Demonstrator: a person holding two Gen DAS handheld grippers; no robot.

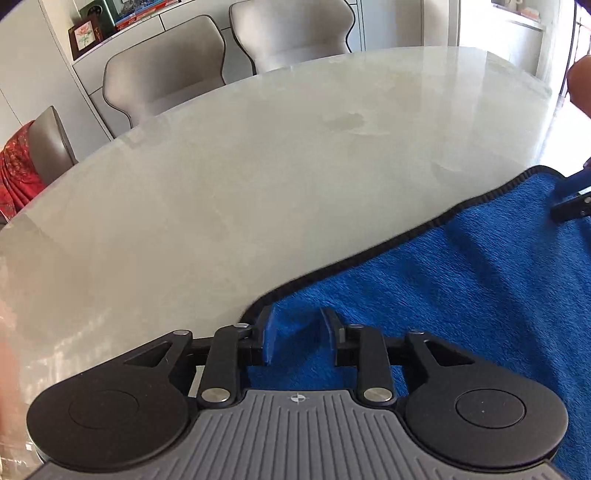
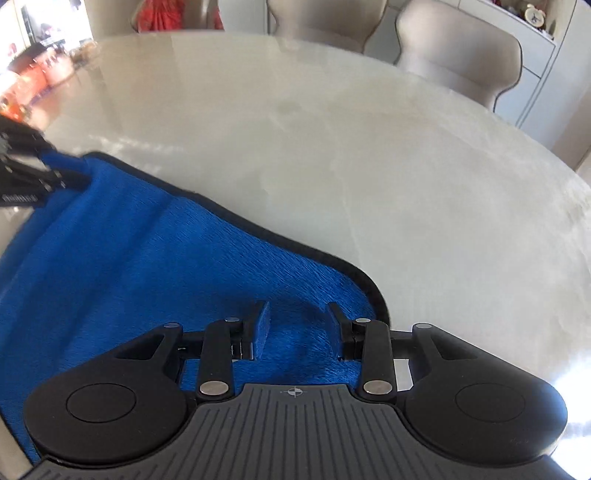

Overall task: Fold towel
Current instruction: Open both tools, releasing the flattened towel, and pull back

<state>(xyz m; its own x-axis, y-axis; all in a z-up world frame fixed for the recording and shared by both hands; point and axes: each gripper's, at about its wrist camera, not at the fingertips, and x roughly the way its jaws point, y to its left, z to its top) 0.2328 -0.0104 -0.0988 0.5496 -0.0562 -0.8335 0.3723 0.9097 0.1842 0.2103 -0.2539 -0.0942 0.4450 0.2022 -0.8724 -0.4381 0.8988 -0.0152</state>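
Note:
A blue towel (image 1: pixel 461 280) with a black hem lies on the pale marble table (image 1: pixel 240 177). My left gripper (image 1: pixel 299 332) is open over the towel's near left corner, fingers apart with blue cloth between them. In the right wrist view the same towel (image 2: pixel 147 258) spreads to the left, and my right gripper (image 2: pixel 297 325) is open over its near right corner. Each view shows the other gripper at the towel's far edge: the right gripper (image 1: pixel 572 206) at the right side, the left gripper (image 2: pixel 33 170) at the left side. I cannot tell whether the pads touch the cloth.
Grey upholstered chairs (image 1: pixel 166 85) stand along the far side of the table, one more at the left with a red cloth (image 1: pixel 18 173) over it. A white cabinet with books and a picture frame (image 1: pixel 85 35) lies behind. A chair (image 2: pixel 461 62) shows past the table.

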